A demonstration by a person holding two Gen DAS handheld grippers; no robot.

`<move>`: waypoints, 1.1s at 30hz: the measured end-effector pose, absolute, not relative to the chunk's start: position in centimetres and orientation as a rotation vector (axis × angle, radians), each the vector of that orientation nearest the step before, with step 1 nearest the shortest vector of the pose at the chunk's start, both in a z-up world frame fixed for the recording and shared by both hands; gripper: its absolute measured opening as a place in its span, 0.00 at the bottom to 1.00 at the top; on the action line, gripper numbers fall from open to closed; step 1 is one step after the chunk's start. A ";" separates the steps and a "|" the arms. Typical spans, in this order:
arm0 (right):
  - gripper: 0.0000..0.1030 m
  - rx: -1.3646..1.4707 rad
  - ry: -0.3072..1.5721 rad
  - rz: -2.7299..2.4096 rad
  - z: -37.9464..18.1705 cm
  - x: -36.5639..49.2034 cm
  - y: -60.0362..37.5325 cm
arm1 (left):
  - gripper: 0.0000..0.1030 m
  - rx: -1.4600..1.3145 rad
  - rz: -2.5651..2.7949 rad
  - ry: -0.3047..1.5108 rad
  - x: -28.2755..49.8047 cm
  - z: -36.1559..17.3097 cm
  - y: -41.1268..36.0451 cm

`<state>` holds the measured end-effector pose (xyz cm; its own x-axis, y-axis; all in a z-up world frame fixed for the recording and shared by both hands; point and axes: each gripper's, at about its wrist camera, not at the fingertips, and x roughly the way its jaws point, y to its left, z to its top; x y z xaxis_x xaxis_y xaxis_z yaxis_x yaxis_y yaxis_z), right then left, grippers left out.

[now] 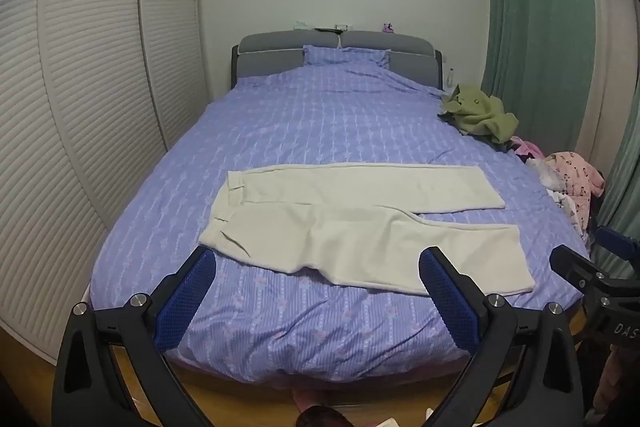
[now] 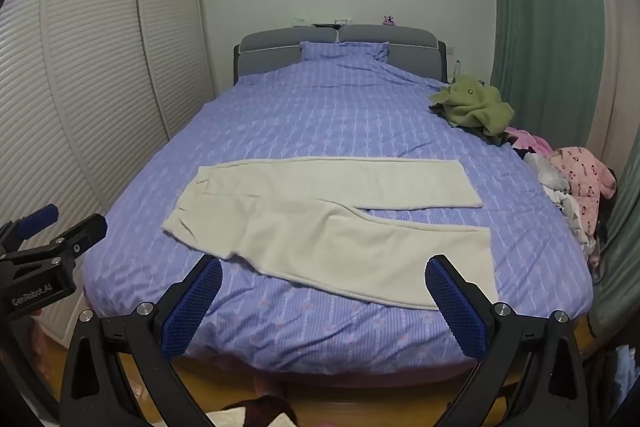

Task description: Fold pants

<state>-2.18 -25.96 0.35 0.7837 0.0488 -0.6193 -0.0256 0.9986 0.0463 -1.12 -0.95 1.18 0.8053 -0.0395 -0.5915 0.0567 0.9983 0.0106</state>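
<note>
From the left wrist view, the left gripper (image 1: 318, 281) is hanging above the near edge of the bed (image 1: 280, 327) with its jaws spread wide and nothing between them; the blue pads (image 1: 182, 303) are framing bare duvet and the near hem of the pants (image 1: 360, 223). The cream pants are lying flat across the middle of the bed, waistband to the left, both legs running out to the right and parting slightly toward the cuffs. No fold is showing yet, so by my reading the task is sitting at its very start: the approach before the first grasp. At the right edge the black body of the right gripper (image 1: 600, 279) is poking into view, well apart from the cloth. A green garment (image 1: 478, 113) is crumpled at the far right of the bed, and a heap of pink clothes (image 1: 572, 183) is spilling over the right side.

From the right wrist view, the right gripper (image 2: 324, 287) is likewise standing fully open and empty, its pads over the near leg's lower edge but apparently not touching it. The pants (image 2: 320, 215) are lying in the same spread, cuffs to the right, the near cuff just beyond the right pad. The left gripper (image 2: 52, 259) is showing at the left edge, near the waistband side.

The next move is probably calling for both grippers to come down on the near leg, one at the waistband corner and one at the cuff, pinching only cloth and not the duvet beneath, then carrying that leg over onto the far one.
</note>
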 end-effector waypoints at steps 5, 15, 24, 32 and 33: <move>1.00 0.035 0.666 0.042 0.8 -2.0 -25.9 | 1.00 0.031 -0.051 0.622 -1.2 1.5 -1.0; 1.00 0.041 0.663 0.043 0.5 -2.4 -26.1 | 1.00 0.036 -0.057 0.595 -1.3 1.7 -1.1; 1.00 0.044 0.661 0.046 0.8 -2.2 -26.3 | 1.00 0.034 -0.058 0.570 -1.5 2.1 -1.0; 1.00 0.044 0.658 0.048 1.0 -2.2 -26.4 | 1.00 0.034 -0.055 0.558 -1.6 2.2 -0.8; 1.00 0.044 0.658 0.048 1.0 -2.2 -26.4 | 1.00 0.034 -0.055 0.558 -1.6 2.1 -0.7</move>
